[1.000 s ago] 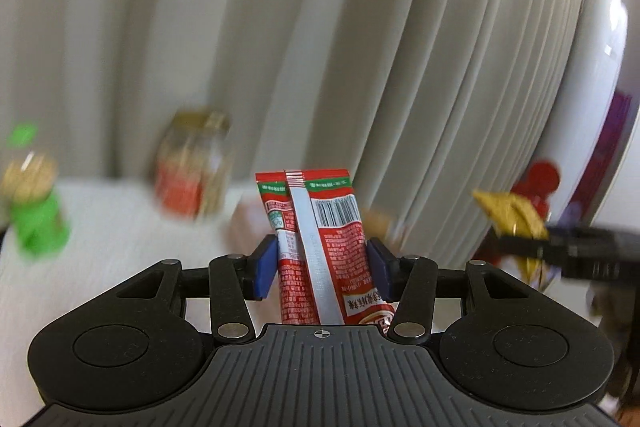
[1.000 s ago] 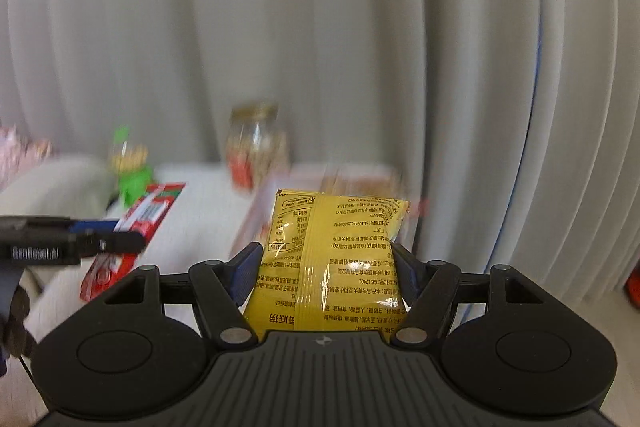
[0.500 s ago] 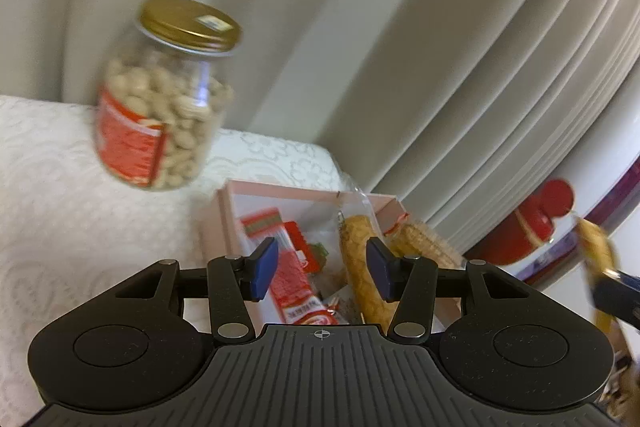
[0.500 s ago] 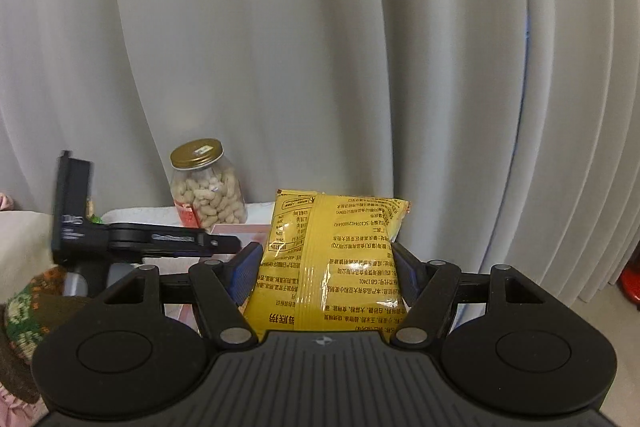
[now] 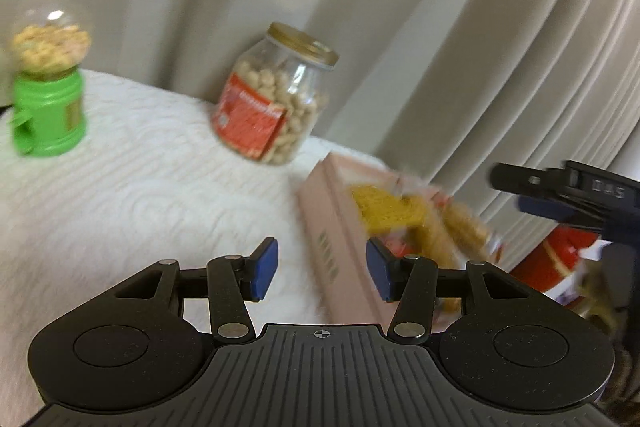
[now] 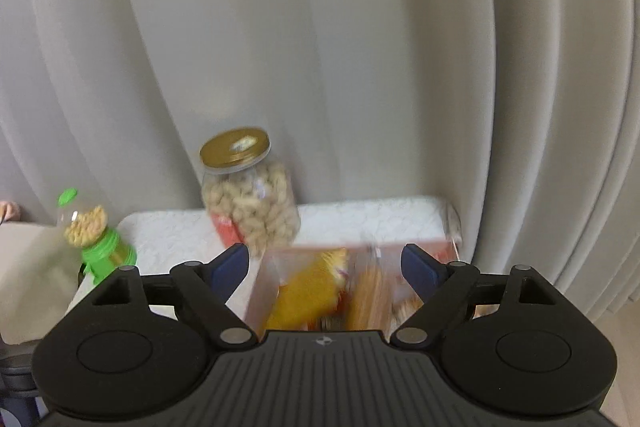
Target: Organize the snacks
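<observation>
The pink box [image 5: 332, 227] sat at the right end of the white quilted tabletop [image 5: 120, 195], and it was the landmark for everything else. Inside it lay one yellow snack packet [image 6: 308, 291], with at least two tan, corn-like packs [image 6: 370, 295] beside it toward the box's right; blur kept me from counting further. The right gripper [image 6: 326, 267] hovered over the box, its jaws opening, the yellow packet below them and no longer pressed by the pads. The left gripper [image 5: 322, 269] hung at the box's near left wall with its fingers apart and nothing between them. Behind the box's left corner stood one gold-lidded peanut jar [image 5: 272, 99], and farther left one green candy dispenser [image 5: 48, 67]. The packets looked stowed; those two containers probably remained to be sorted.
</observation>
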